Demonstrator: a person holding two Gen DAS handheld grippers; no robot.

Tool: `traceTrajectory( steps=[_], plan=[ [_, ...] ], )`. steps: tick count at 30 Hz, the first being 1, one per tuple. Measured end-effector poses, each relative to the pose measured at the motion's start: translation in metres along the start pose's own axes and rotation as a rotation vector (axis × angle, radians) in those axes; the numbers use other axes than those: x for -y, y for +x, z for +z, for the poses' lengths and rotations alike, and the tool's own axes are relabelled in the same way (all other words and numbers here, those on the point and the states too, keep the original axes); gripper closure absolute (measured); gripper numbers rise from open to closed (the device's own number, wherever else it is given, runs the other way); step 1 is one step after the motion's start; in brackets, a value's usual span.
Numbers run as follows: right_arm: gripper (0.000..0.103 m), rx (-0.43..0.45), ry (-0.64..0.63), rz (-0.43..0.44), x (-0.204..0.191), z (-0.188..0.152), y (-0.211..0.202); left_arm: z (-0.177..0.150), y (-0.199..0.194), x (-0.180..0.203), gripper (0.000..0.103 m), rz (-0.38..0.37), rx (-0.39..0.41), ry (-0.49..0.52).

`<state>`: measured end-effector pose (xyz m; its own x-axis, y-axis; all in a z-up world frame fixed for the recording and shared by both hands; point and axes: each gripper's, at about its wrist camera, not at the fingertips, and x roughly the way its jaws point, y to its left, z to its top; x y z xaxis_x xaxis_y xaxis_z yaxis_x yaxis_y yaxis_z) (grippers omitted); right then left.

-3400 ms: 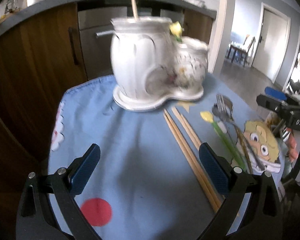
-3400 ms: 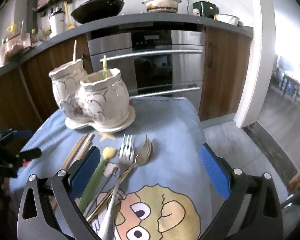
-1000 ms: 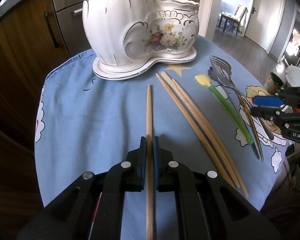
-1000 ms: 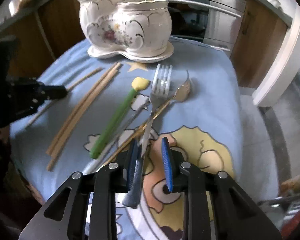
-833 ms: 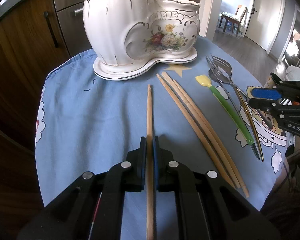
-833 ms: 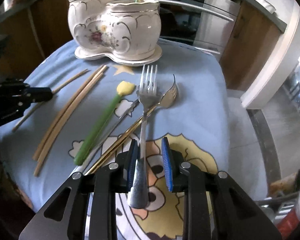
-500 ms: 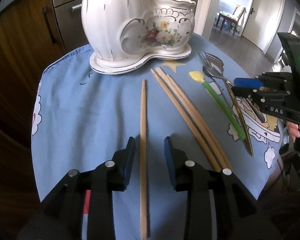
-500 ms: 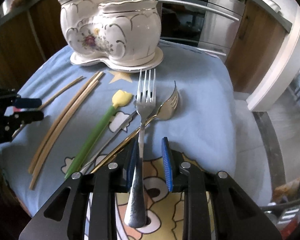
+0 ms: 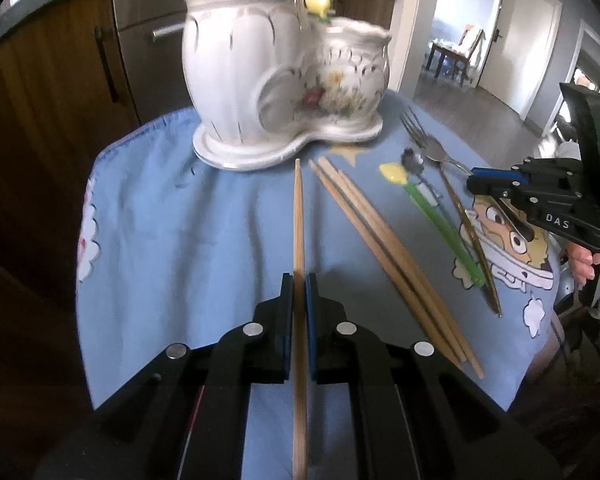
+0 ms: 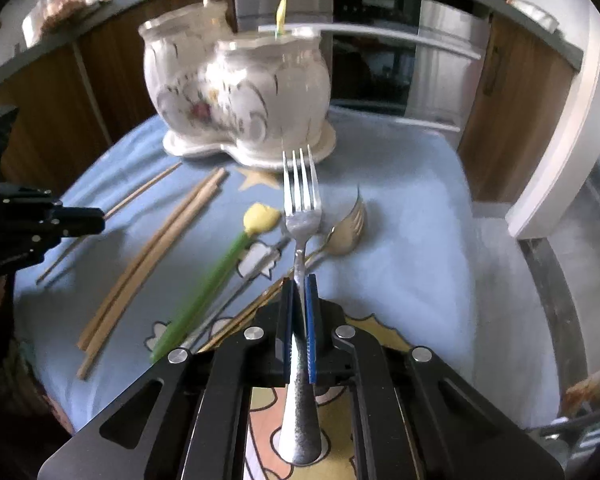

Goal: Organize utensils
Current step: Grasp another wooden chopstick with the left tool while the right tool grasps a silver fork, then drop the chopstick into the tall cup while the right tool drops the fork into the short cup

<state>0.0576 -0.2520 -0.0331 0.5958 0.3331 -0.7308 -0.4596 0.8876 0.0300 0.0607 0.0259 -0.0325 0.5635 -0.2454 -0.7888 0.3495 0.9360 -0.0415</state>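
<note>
Both tools have just clamped down: the left tool [image 9: 299, 292], which had let go for an instant, is again pinched on the chopstick [image 9: 298, 216], and the right tool [image 10: 299, 292] now squeezes the fork [image 10: 300, 196]. Each utensil looks lifted off the bench [image 9: 188, 232], ready for the white holder [image 9: 276, 80].

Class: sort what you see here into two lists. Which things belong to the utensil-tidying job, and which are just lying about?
Part of the job:
chopstick
fork
loose chopsticks
green spoon
gold spoon
holder

Just lying about:
cloth
oven
chair
</note>
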Motion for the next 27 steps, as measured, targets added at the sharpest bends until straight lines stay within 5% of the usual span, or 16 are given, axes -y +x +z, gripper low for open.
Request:
traceTrajectory(
  steps=[13, 27],
  plan=[
    [0.097, 0.318, -0.002, 0.045, -0.012, 0.034, -0.061, 0.032, -0.079, 0.011, 0.097, -0.056, 0.327, 0.084],
    [0.097, 0.564, 0.210, 0.109, 0.013, 0.149, -0.038, 0.151, -0.096, -0.030, 0.097, -0.123, 0.680, -0.036]
  ],
)
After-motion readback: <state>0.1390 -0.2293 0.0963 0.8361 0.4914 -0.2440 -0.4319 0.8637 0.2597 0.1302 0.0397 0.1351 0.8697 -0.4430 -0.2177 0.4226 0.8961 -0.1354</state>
